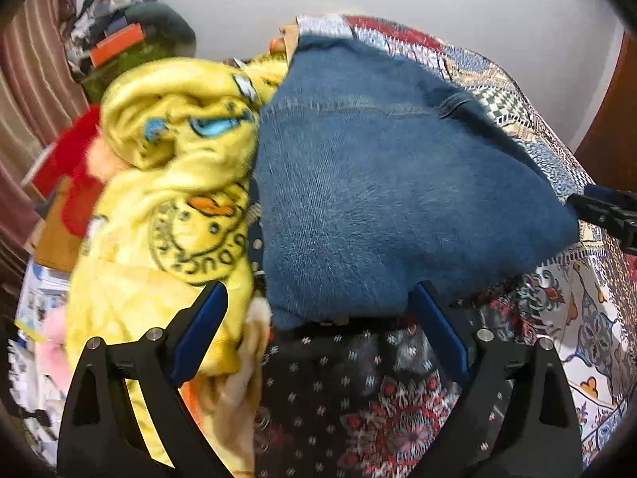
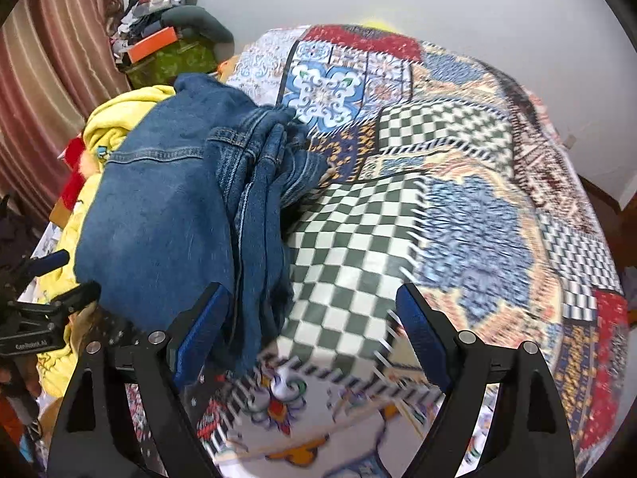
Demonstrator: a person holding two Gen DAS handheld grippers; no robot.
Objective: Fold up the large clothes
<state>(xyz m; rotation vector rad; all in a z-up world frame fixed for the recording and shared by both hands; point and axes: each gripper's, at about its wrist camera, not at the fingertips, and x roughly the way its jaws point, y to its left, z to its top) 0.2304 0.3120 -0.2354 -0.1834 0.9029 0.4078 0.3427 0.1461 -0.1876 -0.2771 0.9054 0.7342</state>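
Folded blue jeans lie in a thick bundle on the patterned bedspread. In the right wrist view the jeans sit at the left, their stacked folded edges facing right. My left gripper is open and empty, its jaws wide just in front of the jeans' near edge. My right gripper is open and empty, its left finger beside the jeans' lower edge, over the checkered patch. The right gripper also shows at the right edge of the left wrist view.
A yellow cartoon-print blanket is heaped left of the jeans. A dark floral cloth lies below them. Red fabric, a cluttered pile with an orange box, and striped curtains stand at the left. A white wall is behind.
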